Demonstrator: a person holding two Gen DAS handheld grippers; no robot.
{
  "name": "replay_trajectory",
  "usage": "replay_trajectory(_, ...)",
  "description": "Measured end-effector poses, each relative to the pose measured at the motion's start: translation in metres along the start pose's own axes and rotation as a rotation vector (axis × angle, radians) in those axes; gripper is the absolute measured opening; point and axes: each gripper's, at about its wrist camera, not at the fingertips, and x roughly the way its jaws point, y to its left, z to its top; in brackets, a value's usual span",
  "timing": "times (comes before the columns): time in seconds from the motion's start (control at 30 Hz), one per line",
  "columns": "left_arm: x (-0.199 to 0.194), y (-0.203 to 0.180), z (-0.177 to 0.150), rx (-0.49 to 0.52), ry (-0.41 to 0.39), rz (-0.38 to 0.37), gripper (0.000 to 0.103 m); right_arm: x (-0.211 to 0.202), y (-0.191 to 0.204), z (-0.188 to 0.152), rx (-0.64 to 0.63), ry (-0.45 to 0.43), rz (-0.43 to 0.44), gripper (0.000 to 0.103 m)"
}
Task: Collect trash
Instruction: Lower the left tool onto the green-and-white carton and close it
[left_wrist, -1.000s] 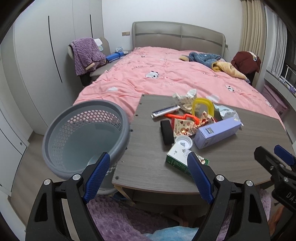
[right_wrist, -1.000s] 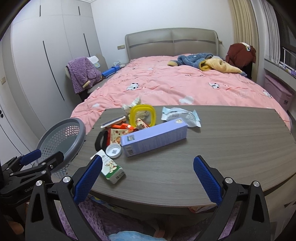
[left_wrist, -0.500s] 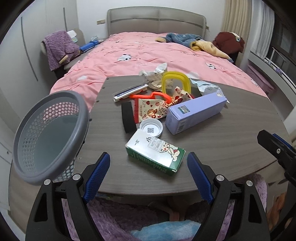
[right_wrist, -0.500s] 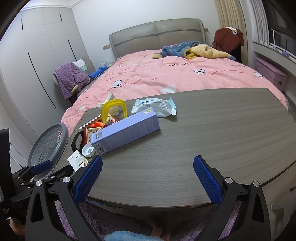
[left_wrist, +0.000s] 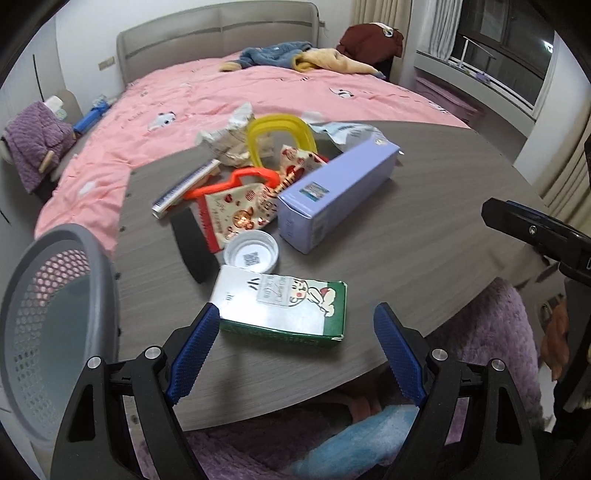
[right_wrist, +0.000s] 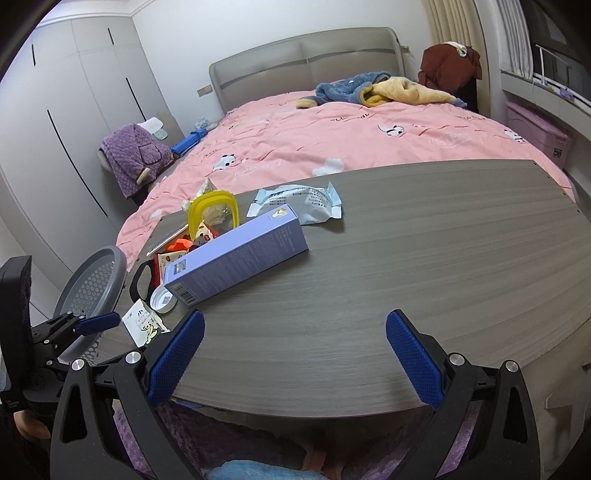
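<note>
Trash lies in a heap on the grey wooden table (left_wrist: 424, 236): a green and white carton (left_wrist: 282, 308), a white lid (left_wrist: 251, 253), a purple box (left_wrist: 338, 192), a red-patterned wrapper (left_wrist: 240, 210), a yellow ring (left_wrist: 279, 138) and a pale blue wrapper (right_wrist: 295, 199). My left gripper (left_wrist: 295, 350) is open, its blue pads on either side of the carton's near end without touching it. My right gripper (right_wrist: 295, 354) is open over the table's bare front edge, with the purple box (right_wrist: 236, 254) ahead to the left. A grey mesh basket (left_wrist: 48, 325) stands at the table's left.
A pink bed (right_wrist: 369, 129) with clothes on it lies behind the table. White wardrobes (right_wrist: 74, 110) and a chair with a purple garment (right_wrist: 133, 158) are at the left. A purple rug (left_wrist: 498, 332) lies under the table. The right gripper's black tip (left_wrist: 535, 236) juts in at right.
My left gripper has swung right and come in low toward the table, so the carton now lies between its pads. The right gripper has turned slightly right, with more bare table before it.
</note>
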Motion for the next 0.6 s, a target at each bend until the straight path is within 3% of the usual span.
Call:
replay_trajectory(0.33, 0.011, 0.009, 0.007, 0.014, 0.004, 0.004, 0.082, 0.006, 0.006, -0.001, -0.015, 0.023, -0.005, 0.097)
replay_trajectory(0.43, 0.011, 0.012, 0.006, -0.035, 0.005, -0.004, 0.082, 0.007, 0.009, -0.001, -0.020, 0.029, -0.005, 0.097)
replay_trajectory(0.6, 0.012, 0.020, 0.008, -0.178, -0.006, 0.049, 0.082, 0.009, 0.012, -0.002, -0.023, 0.036, -0.003, 0.097)
